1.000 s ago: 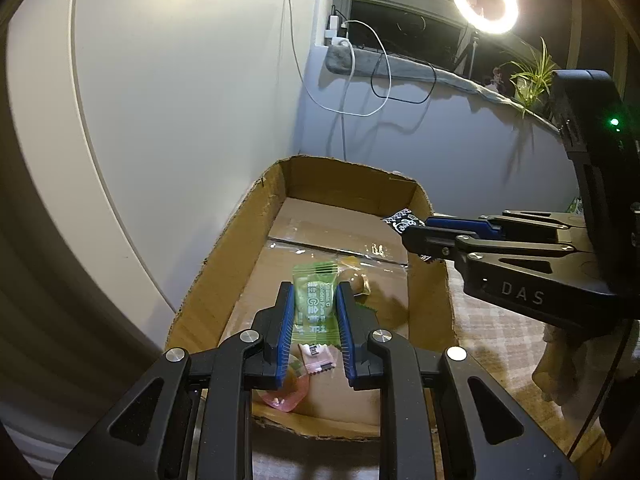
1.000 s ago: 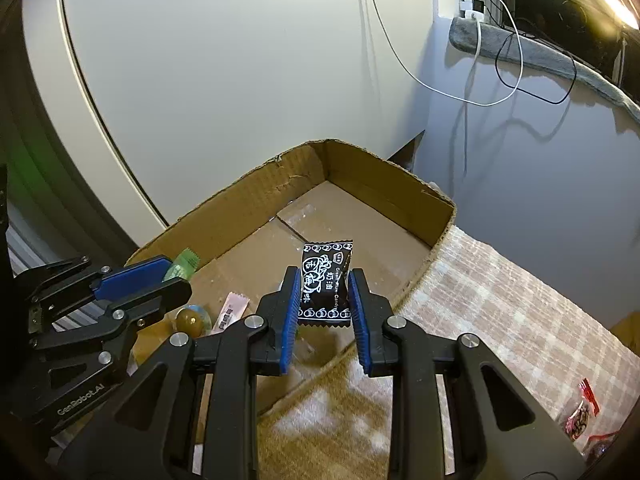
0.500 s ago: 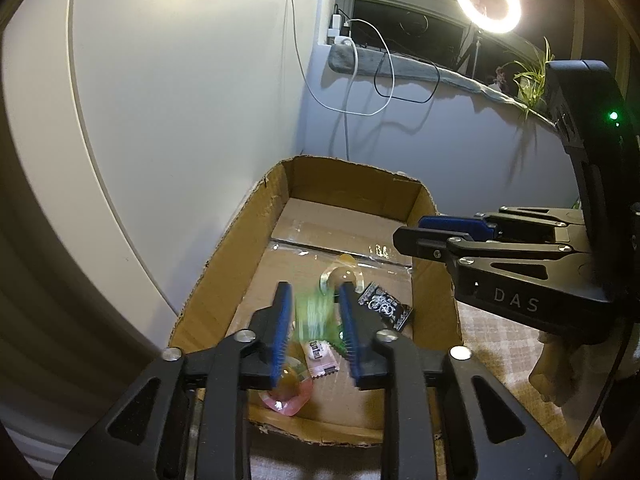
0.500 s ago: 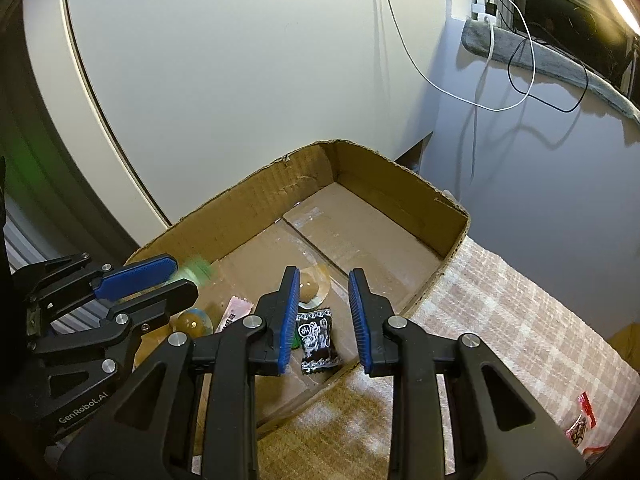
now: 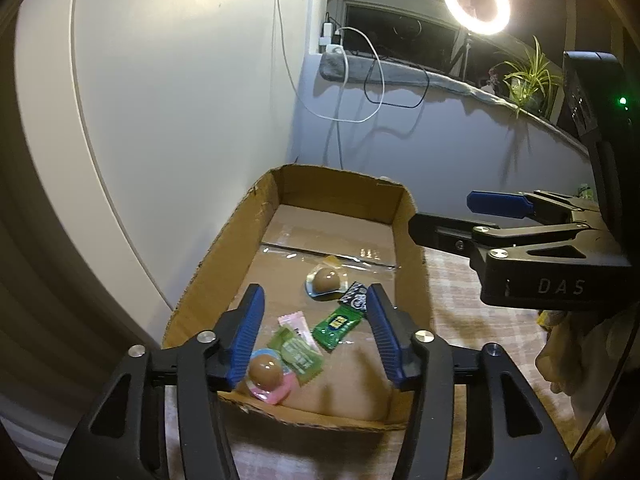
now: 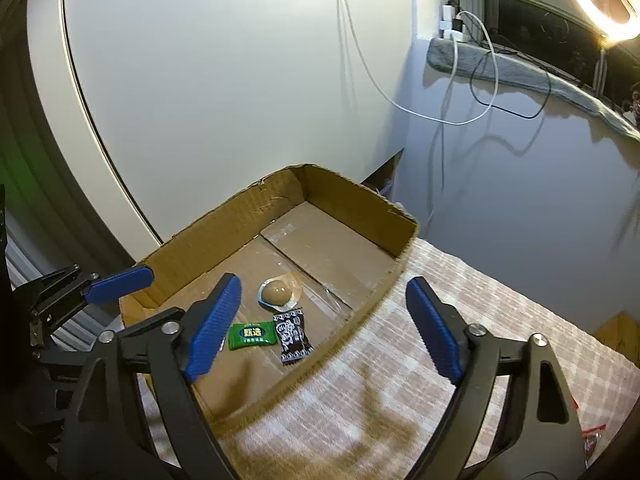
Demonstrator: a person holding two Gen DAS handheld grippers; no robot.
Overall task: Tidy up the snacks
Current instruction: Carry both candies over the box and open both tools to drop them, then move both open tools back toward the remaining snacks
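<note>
An open cardboard box (image 5: pixel 224 248) (image 6: pixel 360 196) holds several snacks. A brown jelly cup (image 5: pixel 324 280) (image 6: pixel 278 292), a black packet (image 5: pixel 354 298) (image 6: pixel 294 334) and a green packet (image 5: pixel 338 326) (image 6: pixel 252 334) lie mid-floor. Nearer the front lie a pale green packet (image 5: pixel 300 356), a pink sachet (image 5: pixel 296 324) and a pink cup with a brown ball (image 5: pixel 266 376). My left gripper (image 5: pixel 315 291) (image 6: pixel 92 296) hangs over the near end, jaws opening, nothing between them. My right gripper (image 6: pixel 323 282) (image 5: pixel 444 214) hovers over the box's right wall, jaws opening wide and empty.
The box stands on a checked cloth (image 6: pixel 460 300) against a white panel (image 5: pixel 180 120). More snack packets (image 6: pixel 592 440) lie at the cloth's near right edge. A hand (image 5: pixel 560 360) holds the right gripper. Cables (image 5: pixel 360 100), a ring light (image 5: pixel 476 0) and a plant (image 5: pixel 528 80) are behind.
Both grippers opened. The left one let go of a green packet and the right one let go of the black packet; both packets fell onto the box floor.
</note>
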